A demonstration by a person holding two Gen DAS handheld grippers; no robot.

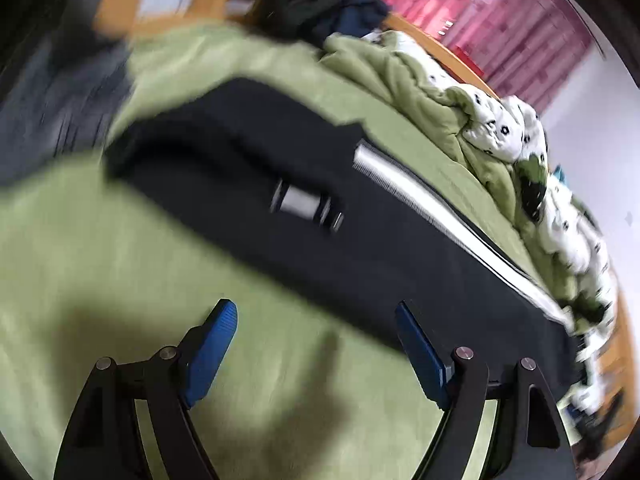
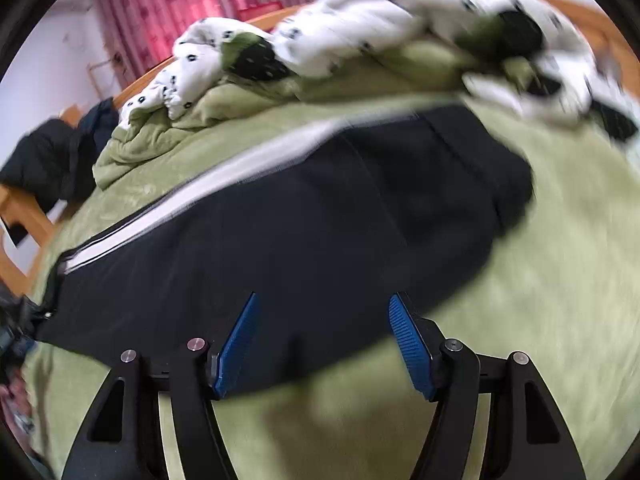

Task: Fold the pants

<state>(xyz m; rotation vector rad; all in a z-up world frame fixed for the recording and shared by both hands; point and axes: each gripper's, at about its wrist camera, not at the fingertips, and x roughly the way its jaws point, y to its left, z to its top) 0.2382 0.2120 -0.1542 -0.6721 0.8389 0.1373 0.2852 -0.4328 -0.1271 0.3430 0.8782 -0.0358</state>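
Note:
Black pants (image 1: 320, 184) with a white side stripe (image 1: 432, 204) lie flat across a green blanket (image 1: 100, 260) on a bed. They also show in the right wrist view (image 2: 304, 220), stripe (image 2: 192, 200) on the far side. My left gripper (image 1: 316, 312) is open and empty, hovering above the blanket at the pants' near edge. My right gripper (image 2: 322, 304) is open and empty, above the near edge of the pants. Both views are motion-blurred.
A crumpled white spotted duvet (image 2: 360, 24) and bunched green cover (image 1: 384, 68) lie behind the pants. A wooden bed frame (image 1: 452, 56) runs along the far side. Dark clothes (image 2: 60, 156) sit at one end. Pink curtains (image 1: 500, 12) hang behind.

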